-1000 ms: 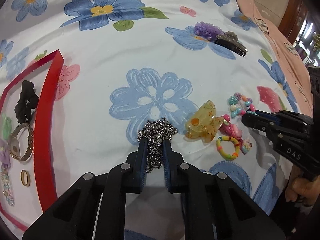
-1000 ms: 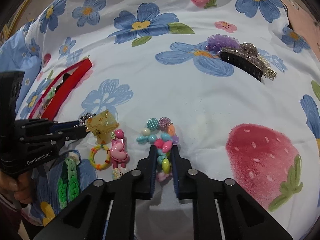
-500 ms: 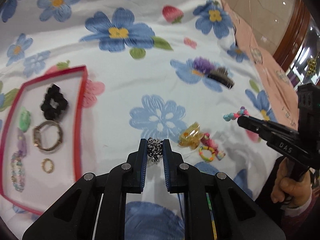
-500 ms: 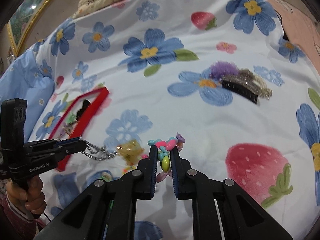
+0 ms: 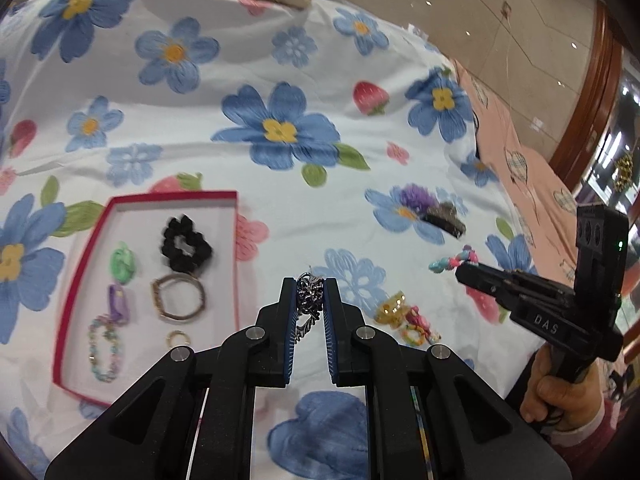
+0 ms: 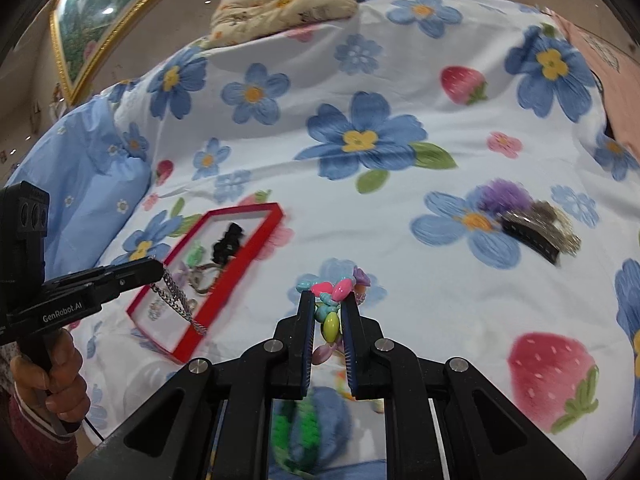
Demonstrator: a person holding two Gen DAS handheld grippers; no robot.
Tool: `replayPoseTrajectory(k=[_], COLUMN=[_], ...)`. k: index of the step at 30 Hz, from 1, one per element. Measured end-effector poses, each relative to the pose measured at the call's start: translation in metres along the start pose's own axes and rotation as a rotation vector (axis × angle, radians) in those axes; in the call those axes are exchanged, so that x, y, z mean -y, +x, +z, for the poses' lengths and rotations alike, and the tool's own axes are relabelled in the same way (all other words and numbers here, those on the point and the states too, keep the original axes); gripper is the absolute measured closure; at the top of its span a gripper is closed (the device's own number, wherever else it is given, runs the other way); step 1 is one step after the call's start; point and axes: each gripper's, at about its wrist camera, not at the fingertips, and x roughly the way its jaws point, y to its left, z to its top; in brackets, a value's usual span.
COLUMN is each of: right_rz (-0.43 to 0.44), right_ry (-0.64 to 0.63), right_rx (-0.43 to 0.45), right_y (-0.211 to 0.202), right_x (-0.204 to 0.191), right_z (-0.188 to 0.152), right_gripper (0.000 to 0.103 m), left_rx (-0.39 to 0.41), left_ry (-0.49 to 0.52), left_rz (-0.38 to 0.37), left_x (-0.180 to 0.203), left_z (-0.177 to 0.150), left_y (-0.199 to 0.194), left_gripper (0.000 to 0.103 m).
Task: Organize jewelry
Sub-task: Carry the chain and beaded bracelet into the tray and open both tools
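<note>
1. Over the flowered bedsheet (image 5: 304, 60), the left gripper (image 5: 311, 286) has its jaws pinched on a silver chain (image 5: 308, 300), held clear of the cloth with loose lengths dangling below the tips in the right wrist view.
2. Off to its right, the right gripper (image 6: 328, 304) is clamped on a bracelet of coloured beads (image 6: 331, 322), also lifted off the sheet.
3. Left of the chain sits a red-rimmed tray (image 5: 236, 240) on the bed, holding a black scrunchie (image 5: 185, 245), a metal bangle (image 5: 179, 298), a small gold ring (image 5: 177, 338), a pastel bead bracelet (image 5: 105, 349) and green and purple pieces.
4. Between the two grippers, a yellow claw clip (image 5: 392, 312) and a few small bright trinkets (image 5: 418, 328) lie on the sheet.
5. Farther back on the right, a purple scrunchie (image 5: 416, 198) touches a dark hair clip (image 5: 446, 219).
</note>
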Motion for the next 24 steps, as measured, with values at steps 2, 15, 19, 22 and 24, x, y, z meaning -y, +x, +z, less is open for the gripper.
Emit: replayPoseTrajectory(k=[2,15,19,22,24], right_rz=[0.020,0.165,0.203,0.232,0.244], right_ry=[-0.014,-0.099,-0.123,-0.139,-0.150], right_rx=[0.005,-0.026,-0.053,-0.079,-0.095], right_y=[0.000,0.032,0.047,0.060,0.067], right_x=[-0.010,-0.080,-0.102,-0.117,-0.127], right_z=[0.003,0.011,0.009,0.006,0.004], right_gripper=[0.090,0.090,0.090,0.090,0.090], left_rx=[0.021,0.083,0.069,0.053,0.047], left_ry=[-0.009,-0.088,-0.122,-0.147,-0.158], left_rz=[0.011,0.105,0.125,0.134,0.135], left_x=[-0.007,-0.062,-0.081,-0.094,-0.100], left_z=[0.003,0.006,-0.002,-0.009,-0.012], left_y=[-0.009,-0.047,-0.045,-0.041,-0.040], left_gripper=[0.092,0.092,0.092,0.092,0.092])
